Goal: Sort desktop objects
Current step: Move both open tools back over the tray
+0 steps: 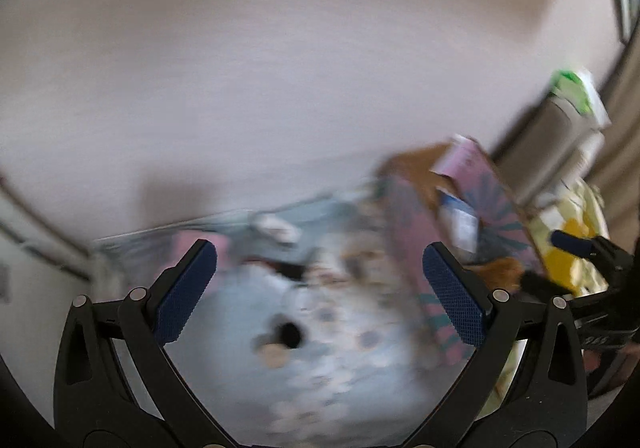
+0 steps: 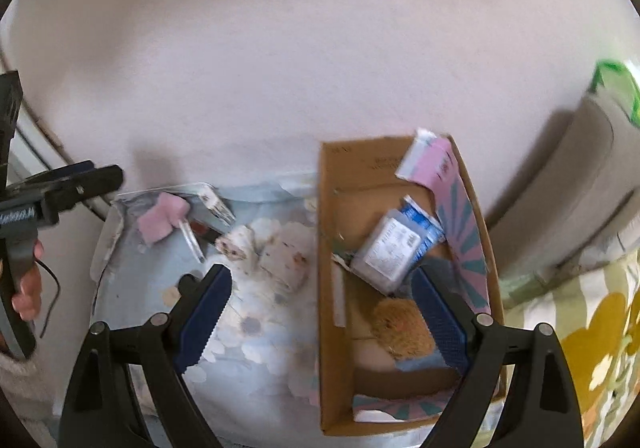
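A cardboard box [image 2: 330,248] with pink patterned flaps stands on a small table with a blue floral cloth [image 2: 256,332]. In it lie a blue-and-white packet [image 2: 394,246] and a tan furry thing [image 2: 402,328]. On the cloth lie a pink sponge-like block [image 2: 160,219], a clear pen-like item [image 2: 192,238] and a speckled white bundle [image 2: 280,252]. My right gripper [image 2: 320,312] is open and empty, its right finger over the box. My left gripper [image 1: 318,290] is open and empty above the cloth; that view is blurred. The box shows there too [image 1: 416,232].
A pale wall fills the background. A grey cushioned seat back [image 2: 576,203] and a yellow-flowered cloth [image 2: 592,332] lie to the right. The left gripper and the hand that holds it show at the left edge of the right wrist view [image 2: 60,187].
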Motion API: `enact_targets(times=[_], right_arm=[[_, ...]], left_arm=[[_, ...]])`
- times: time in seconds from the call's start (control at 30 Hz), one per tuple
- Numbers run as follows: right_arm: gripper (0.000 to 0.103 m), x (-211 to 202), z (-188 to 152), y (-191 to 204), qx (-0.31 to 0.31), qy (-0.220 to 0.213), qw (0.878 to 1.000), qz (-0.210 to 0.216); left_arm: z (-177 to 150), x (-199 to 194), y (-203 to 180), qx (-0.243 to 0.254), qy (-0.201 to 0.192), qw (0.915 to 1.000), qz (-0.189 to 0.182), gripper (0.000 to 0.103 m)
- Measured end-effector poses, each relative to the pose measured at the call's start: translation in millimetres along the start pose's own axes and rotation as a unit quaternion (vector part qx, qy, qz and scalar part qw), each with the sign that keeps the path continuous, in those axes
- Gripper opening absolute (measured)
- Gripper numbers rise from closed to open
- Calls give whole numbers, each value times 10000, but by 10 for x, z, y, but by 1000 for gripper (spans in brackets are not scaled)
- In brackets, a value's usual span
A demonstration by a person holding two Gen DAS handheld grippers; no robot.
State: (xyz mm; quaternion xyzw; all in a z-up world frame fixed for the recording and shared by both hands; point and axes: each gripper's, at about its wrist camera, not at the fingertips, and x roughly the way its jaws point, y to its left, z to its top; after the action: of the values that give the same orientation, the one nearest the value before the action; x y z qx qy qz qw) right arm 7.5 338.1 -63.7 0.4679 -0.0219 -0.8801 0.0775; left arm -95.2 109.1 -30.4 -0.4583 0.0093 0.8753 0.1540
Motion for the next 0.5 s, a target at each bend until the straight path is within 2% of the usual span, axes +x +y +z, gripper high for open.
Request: enact_targets(times=[0.1,0.27,0.43,0.5], right_arm=[[90,18,7,186,-257,-93,9995,143],[90,202,-24,563,-575,-85,9973,453],[90,448,-135,910,-680,-107,9947,769],[90,581,-178,1017,-792,-73,9941,735]], left_arm=[[-101,-162,390,-283,-181,9989,322,103],[-326,-251,857,-673,-292,9955,604,103],[-625,-160,1152,-899,-227,9935,663,103],[-738,-66,1227,-872,-152,9936,702,102]])
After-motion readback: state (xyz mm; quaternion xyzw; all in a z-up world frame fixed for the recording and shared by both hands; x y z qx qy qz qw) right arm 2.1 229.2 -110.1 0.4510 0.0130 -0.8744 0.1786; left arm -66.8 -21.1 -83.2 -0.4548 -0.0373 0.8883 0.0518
